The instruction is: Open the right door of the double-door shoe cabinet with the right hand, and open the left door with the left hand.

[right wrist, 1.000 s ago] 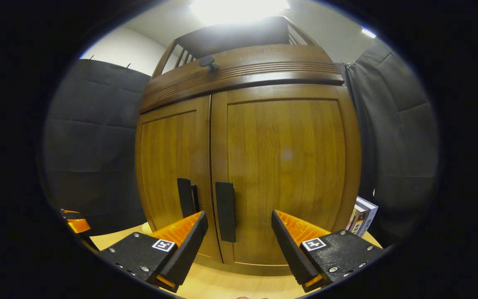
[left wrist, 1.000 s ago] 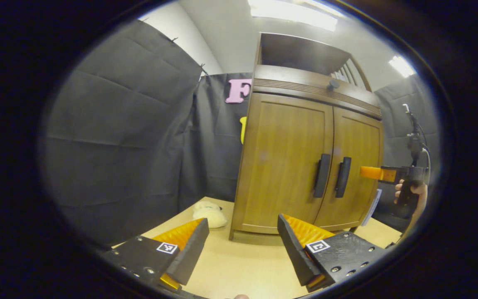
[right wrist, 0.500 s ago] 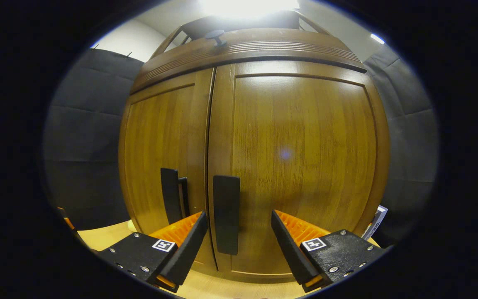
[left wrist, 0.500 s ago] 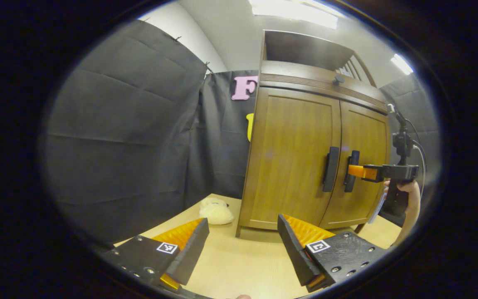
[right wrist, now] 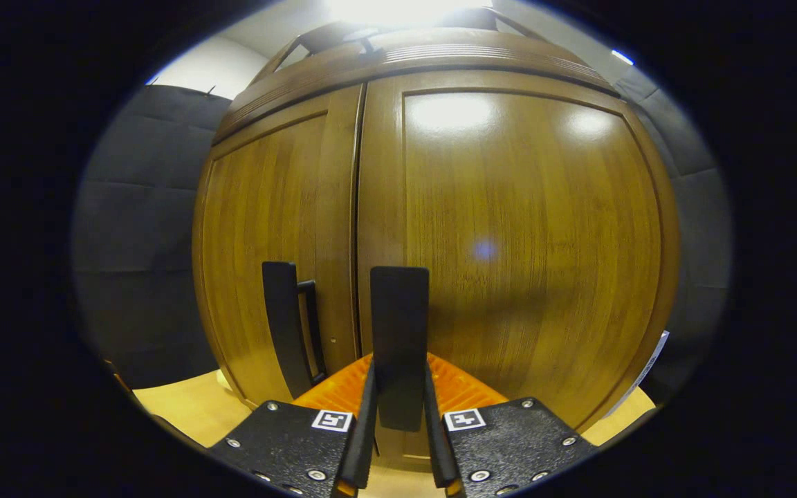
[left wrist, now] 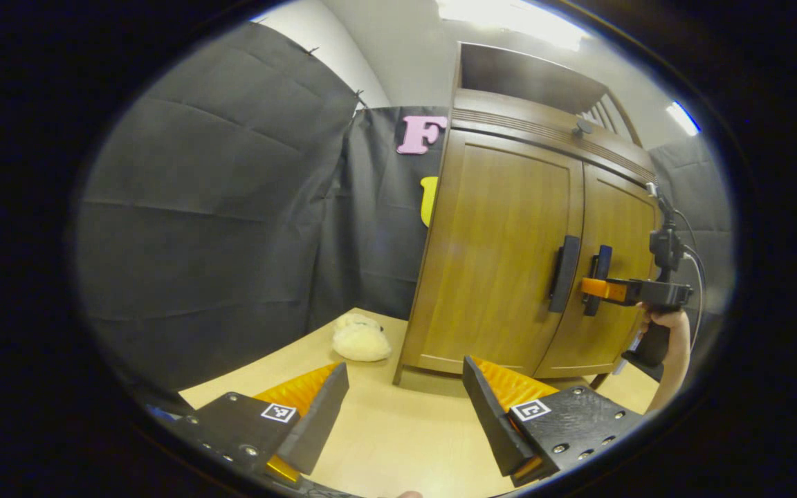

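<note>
Left gripper view, pale wooden tabletop [left wrist: 398, 443], shoe cabinet [left wrist: 509, 249], ceiling lights [left wrist: 509, 14]

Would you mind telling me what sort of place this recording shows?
Probably a staged recording booth, not a home: black cloth walls, a wooden shoe cabinet standing on a pale tabletop, and ceiling strip lights.

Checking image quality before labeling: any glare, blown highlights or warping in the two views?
Right gripper view: ceiling light blown out above the cabinet; two glare patches plus a small bluish flare on the right door, which bulges barrel-like. Left gripper view: ceiling lights clipped, cabinet leans and its edges bow; the plush looks soft, the rest is sharp.
</note>
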`<state>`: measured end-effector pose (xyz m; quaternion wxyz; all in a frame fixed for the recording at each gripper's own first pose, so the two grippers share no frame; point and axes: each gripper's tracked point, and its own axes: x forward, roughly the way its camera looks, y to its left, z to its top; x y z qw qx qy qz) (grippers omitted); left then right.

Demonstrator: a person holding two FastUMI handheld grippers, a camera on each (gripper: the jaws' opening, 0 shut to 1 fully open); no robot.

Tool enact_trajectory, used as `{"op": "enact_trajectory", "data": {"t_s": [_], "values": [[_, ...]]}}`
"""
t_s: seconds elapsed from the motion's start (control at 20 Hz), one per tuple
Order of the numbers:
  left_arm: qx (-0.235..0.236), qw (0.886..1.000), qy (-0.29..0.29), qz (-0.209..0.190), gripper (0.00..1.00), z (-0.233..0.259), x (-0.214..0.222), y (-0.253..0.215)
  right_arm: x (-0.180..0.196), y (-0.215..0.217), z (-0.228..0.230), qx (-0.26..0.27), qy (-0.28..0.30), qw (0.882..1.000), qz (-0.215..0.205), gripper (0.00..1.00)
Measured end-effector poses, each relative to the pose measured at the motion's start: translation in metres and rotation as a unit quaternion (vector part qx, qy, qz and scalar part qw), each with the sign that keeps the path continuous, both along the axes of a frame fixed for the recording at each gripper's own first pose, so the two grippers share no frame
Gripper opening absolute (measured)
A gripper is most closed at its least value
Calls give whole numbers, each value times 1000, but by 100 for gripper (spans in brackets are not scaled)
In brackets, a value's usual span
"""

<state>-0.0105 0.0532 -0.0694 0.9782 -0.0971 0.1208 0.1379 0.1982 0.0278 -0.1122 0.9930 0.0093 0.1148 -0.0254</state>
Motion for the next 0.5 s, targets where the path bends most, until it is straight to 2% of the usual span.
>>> {"op": "enact_trajectory", "data": {"t_s": [0.1,0.15,0.35,0.5], "values": [[-1,1000,8,-8,96,-3,0,-1,0,2,3,16,-15,1000,5,28],[5,1000,10,-8,100,-2,-2,0,1,2,2,11,-17,1000,12,26],[0,1000,7,-4,100,3,-3,-3,-2,3,2,11,-14,999,27,19],[-4,1000,5,-12,100,2,-4,-2,-14,4,12,9,-15,999,43,20]]}}
